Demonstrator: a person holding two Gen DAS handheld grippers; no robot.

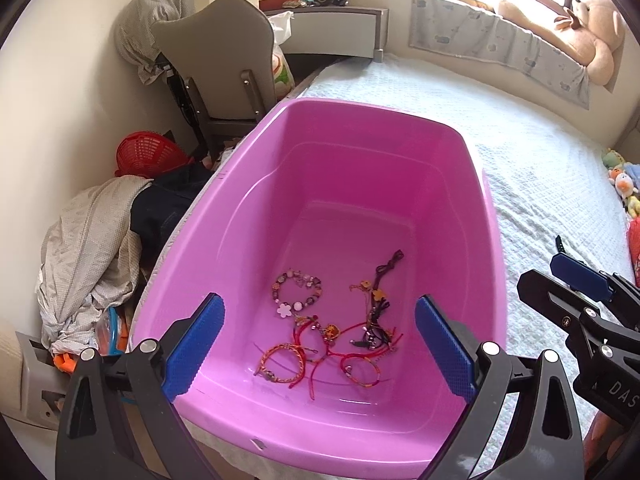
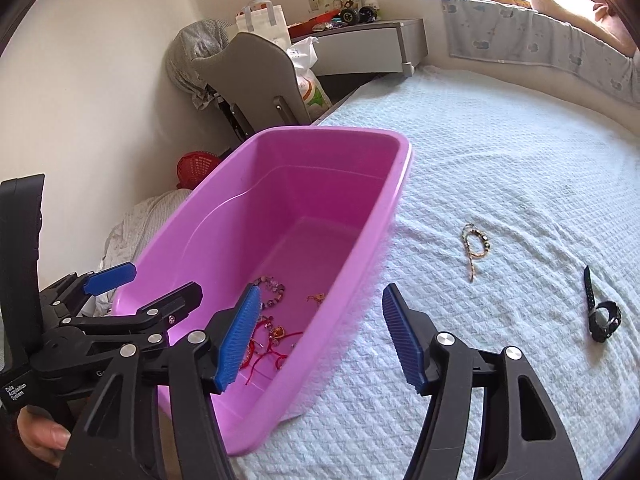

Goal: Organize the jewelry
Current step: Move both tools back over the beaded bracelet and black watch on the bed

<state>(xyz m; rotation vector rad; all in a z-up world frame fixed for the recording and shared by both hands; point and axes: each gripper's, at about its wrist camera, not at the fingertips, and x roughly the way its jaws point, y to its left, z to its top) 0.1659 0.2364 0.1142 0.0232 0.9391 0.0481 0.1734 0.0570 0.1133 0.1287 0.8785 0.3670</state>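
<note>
Two tongs (image 1: pixel 320 344) (image 2: pixel 320 336) gaping empty, ribbed blue pads, glossy pink plastic tub (image 1: pixel 460 128), beaded bracelets (image 1: pixel 298 296), quilted white bedspread (image 2: pixel 500 160)

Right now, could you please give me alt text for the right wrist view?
An open right gripper hovers at a pink tub's rim; bracelets lie inside it. A beaded bracelet and black watch remain on the bed.

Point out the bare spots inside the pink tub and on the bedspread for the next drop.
Pink tub: its far half is bare floor; the bracelets crowd the near end. Bedspread: wide bare stretch beyond the gold chain; another in front of the black watch. Tightest between tub wall and chain.
</note>
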